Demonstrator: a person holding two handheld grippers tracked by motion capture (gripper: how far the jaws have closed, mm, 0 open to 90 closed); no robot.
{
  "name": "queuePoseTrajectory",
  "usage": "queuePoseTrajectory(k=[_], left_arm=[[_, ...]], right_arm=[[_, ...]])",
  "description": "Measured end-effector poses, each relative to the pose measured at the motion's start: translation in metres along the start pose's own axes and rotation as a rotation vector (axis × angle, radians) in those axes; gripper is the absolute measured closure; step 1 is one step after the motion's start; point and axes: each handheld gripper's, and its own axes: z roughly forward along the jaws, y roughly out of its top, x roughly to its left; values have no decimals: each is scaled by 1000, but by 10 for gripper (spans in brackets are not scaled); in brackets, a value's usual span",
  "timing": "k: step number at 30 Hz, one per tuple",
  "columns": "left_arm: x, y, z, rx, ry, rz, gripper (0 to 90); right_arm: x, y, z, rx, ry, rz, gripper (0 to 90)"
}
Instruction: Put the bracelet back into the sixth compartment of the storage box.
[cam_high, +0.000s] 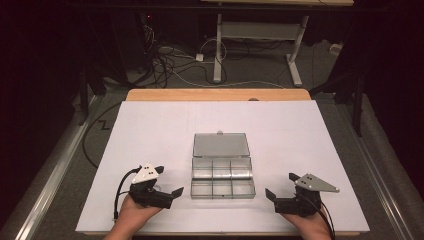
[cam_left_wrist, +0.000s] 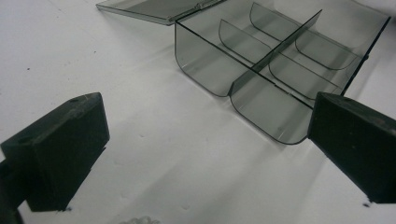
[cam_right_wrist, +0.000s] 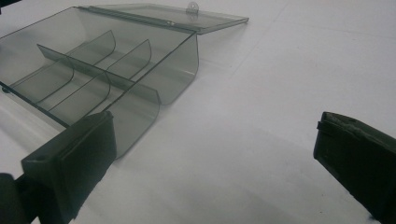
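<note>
Compartment box (cam_high: 223, 182) sits on the white sheet (cam_high: 150, 130), midway between left and right edges, closer to the near edge. Its lid (cam_high: 220, 145) lies open flat behind it, toward the far edge. Left gripper (cam_high: 169, 182) is just left of the box, right gripper (cam_high: 280, 186) just right, both near the near edge. Table's (cam_high: 215, 94) far edge shows behind the sheet.

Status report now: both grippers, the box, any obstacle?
Left gripper open, right gripper open, both holding nothing. Clear compartment box between them on the white table, lid open flat, compartments empty. Nothing in the way.
</note>
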Motion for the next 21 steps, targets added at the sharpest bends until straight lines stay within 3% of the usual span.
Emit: queuePoseTrajectory(k=[6, 10, 15, 21], left_arm=[[0, -2, -4, 1, 11, 7, 0], [6, -5, -15, 17, 51, 23, 0], [21, -12, -26, 2, 73, -26, 0], [36, -16, -35, 2, 97, -48, 0]], right_arm=[[2, 3, 2, -5, 16, 0, 6], [4, 5, 5, -9, 20, -8, 6], [6, 6, 8, -3, 25, -16, 6], [5, 6, 8, -3, 29, -22, 6]])
